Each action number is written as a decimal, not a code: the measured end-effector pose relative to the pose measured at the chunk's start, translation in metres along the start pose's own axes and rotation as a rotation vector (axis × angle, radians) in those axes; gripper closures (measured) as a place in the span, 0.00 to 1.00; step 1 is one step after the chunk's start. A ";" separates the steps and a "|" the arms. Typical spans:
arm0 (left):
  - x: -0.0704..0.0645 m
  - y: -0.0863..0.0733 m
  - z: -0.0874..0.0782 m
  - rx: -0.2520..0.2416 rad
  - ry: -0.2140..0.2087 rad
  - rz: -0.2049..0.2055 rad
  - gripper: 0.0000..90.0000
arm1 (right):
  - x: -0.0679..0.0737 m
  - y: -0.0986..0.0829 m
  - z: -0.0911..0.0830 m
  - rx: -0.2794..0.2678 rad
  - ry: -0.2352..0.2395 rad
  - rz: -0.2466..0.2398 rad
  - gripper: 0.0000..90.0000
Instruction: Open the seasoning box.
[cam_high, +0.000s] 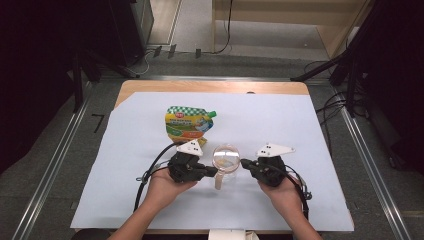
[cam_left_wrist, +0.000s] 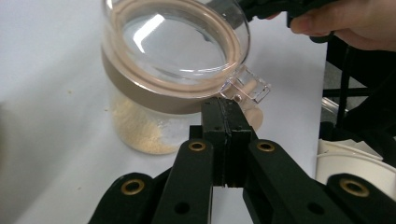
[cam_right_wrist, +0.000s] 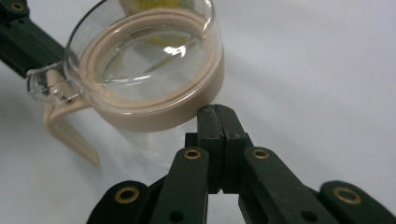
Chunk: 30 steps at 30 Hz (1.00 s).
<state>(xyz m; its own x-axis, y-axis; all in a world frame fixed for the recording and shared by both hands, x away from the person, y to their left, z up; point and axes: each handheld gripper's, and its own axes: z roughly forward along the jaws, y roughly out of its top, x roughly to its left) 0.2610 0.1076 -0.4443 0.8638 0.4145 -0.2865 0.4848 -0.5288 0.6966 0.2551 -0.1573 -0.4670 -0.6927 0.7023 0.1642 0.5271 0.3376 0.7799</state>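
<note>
Two grippers are flanking the clear jar that is standing upright near the middle of the white sheet. I am holding the left gripper at the jar's nine o'clock and the right gripper at its three o'clock. Both are sitting with their jaws pressed together and gripping nothing. In the left gripper view, my closed tips are almost touching the clear latch tab of the lid. In the right gripper view, my tips are resting just beside the beige lid band. The beige handle is pointing to six o'clock, toward me. The left gripper is nearer to the latch, so I judge it is the one to lift it. The green pouch is lying at eleven o'clock, apart from the jar.
</note>
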 end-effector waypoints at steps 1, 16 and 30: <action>-0.001 0.000 0.001 0.004 -0.007 0.000 1.00 | 0.000 0.000 0.001 -0.001 -0.004 -0.003 1.00; -0.011 0.005 0.002 -0.008 -0.112 0.036 1.00 | -0.003 0.003 -0.013 -0.028 0.013 0.015 1.00; 0.005 0.002 -0.026 -0.041 -0.056 0.047 0.68 | 0.041 -0.008 -0.048 -0.044 0.133 -0.050 1.00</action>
<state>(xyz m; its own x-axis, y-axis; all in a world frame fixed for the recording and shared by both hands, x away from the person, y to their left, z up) 0.2630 0.1283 -0.4273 0.8925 0.3473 -0.2878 0.4381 -0.5158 0.7362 0.1984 -0.1612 -0.4376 -0.7782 0.5950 0.2010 0.4704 0.3402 0.8142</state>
